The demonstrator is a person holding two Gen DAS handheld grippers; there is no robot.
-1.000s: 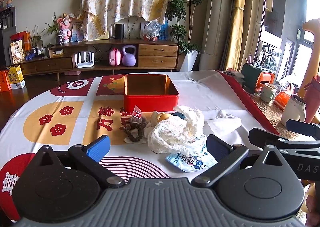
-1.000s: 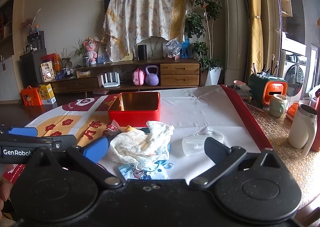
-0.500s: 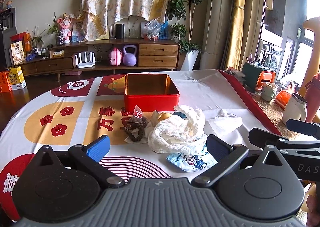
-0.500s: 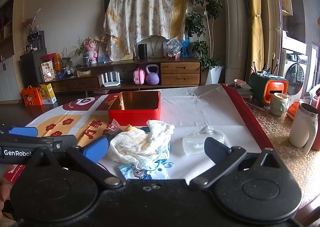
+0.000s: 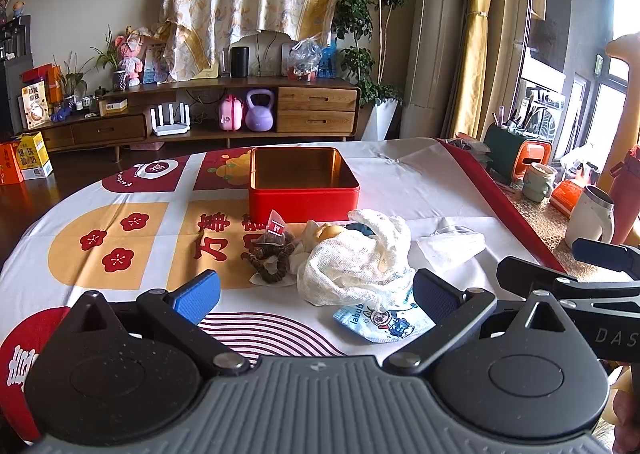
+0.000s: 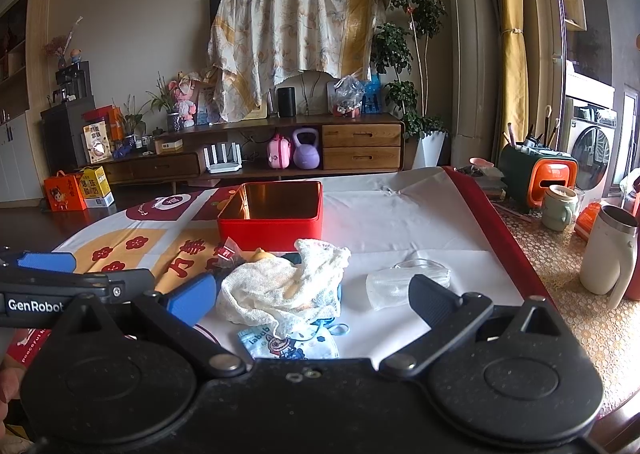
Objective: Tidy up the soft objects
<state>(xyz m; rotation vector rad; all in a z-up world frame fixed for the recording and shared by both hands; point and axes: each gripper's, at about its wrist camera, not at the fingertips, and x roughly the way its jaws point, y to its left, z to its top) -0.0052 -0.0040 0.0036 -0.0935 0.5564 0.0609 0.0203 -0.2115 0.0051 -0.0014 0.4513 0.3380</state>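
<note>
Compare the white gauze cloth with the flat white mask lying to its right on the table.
The gauze cloth is crumpled into a loose heap; the mask lies flat and folded. The cloth is open-weave, creamy and bigger; the mask is smooth, paler and smaller. The cloth rests on top of other small items, including a printed packet; the mask sits alone on the bare tablecloth. Both are soft, whitish and outside the red tin.

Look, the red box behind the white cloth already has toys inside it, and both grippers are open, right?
Not quite. The red box is empty; the left wrist view shows its bare gold inside. It does sit behind the white cloth, and the left gripper and right gripper are open.
</note>
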